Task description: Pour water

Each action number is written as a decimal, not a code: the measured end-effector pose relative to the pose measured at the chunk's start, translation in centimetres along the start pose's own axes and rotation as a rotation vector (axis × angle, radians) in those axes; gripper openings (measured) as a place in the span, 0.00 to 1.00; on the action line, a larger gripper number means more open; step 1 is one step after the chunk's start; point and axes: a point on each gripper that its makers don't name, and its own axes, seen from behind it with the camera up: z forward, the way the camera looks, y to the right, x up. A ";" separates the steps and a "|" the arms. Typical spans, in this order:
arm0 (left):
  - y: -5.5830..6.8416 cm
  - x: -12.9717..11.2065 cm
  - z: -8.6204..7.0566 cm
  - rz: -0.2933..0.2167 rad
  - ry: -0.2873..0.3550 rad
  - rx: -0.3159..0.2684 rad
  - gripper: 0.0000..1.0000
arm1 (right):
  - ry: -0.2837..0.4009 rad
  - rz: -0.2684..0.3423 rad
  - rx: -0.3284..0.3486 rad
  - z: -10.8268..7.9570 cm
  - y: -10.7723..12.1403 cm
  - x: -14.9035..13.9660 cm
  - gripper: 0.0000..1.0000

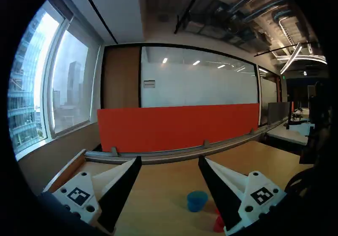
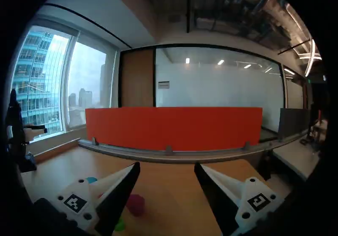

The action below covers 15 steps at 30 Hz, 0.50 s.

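The left gripper (image 1: pixel 169 159) stands wide open. Its white plastic fingers have matte black, wedge-shaped inner faces that hold and touch nothing, and each finger carries a square black-and-white marker. Low in the gap, close to the right finger, a small round blue cup (image 1: pixel 197 201) sits upright on the smooth pale wooden desk (image 1: pixel 169 181). A red piece (image 1: pixel 219 224) peeps out beside that finger, its shape hard to tell.

The right gripper (image 2: pixel 167 165) is of the same build, equally spread, and grips nothing. In its view a rounded magenta cup (image 2: pixel 136 204) rests on the desk just beside the left finger, with a green piece (image 2: pixel 120 225) lower down, partly hidden.

Beyond the desk, both views show a flat orange partition (image 1: pixel 177 126) on a grey metal rail, with tall glass windows (image 1: pixel 67 88) at left.
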 end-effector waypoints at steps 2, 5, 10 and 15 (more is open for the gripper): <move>0.2 0.7 0.1 0.003 0.000 -0.009 1.00 | 0.006 0.000 0.007 0.0 -0.2 0.8 0.99; 0.6 1.6 0.3 -0.004 0.000 -0.028 1.00 | 0.017 -0.002 0.017 0.0 -0.5 1.8 0.99; 1.4 1.9 0.5 -0.013 -0.008 -0.077 1.00 | 0.015 -0.022 0.048 0.0 -1.0 1.9 0.99; 2.3 1.8 0.5 -0.002 -0.022 -0.139 1.00 | 0.024 -0.028 0.125 -0.3 -2.5 2.0 0.99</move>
